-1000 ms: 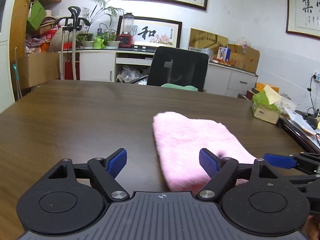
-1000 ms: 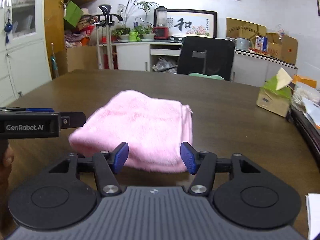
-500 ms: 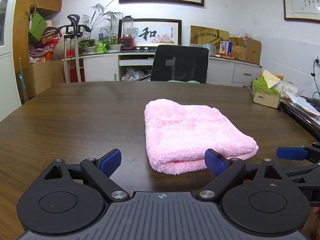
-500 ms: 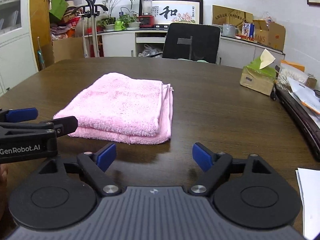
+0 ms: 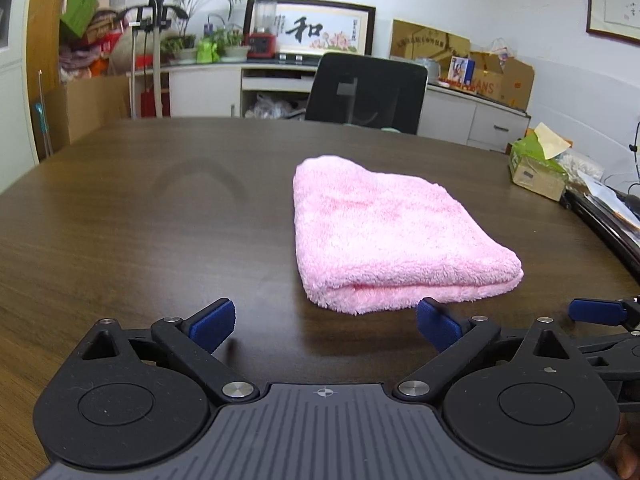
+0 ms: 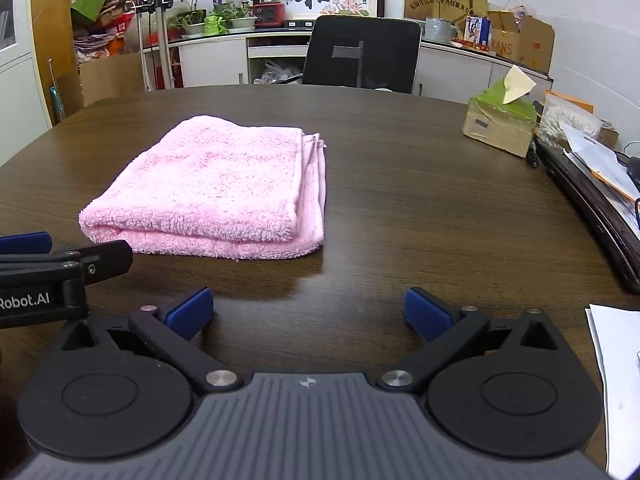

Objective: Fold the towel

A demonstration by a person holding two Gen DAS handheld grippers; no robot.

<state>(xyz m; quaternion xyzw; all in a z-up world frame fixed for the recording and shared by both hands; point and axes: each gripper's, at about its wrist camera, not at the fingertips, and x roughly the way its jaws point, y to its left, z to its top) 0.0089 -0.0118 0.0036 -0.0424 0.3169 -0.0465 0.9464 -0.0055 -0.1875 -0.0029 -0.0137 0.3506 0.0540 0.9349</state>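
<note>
A pink towel (image 5: 384, 232) lies folded into a thick rectangle on the dark wooden table (image 5: 140, 220). In the right wrist view the same towel (image 6: 216, 192) shows its stacked layers along the right side. My left gripper (image 5: 324, 326) is open, held just short of the towel's near edge, nothing between its blue pads. My right gripper (image 6: 308, 312) is open too, hanging over bare table to the right of the towel's near corner. The left gripper's body (image 6: 60, 272) shows at the left edge of the right wrist view.
A green tissue box (image 6: 500, 120) stands at the table's right side beside papers and cables (image 6: 600, 160). A sheet of white paper (image 6: 616, 380) lies near my right gripper. A black office chair (image 5: 366, 92) sits behind the far edge, cabinets beyond.
Both grippers have drawn back from the towel toward the near edge and opened wider. The towel lies flat and folded, free of both.
</note>
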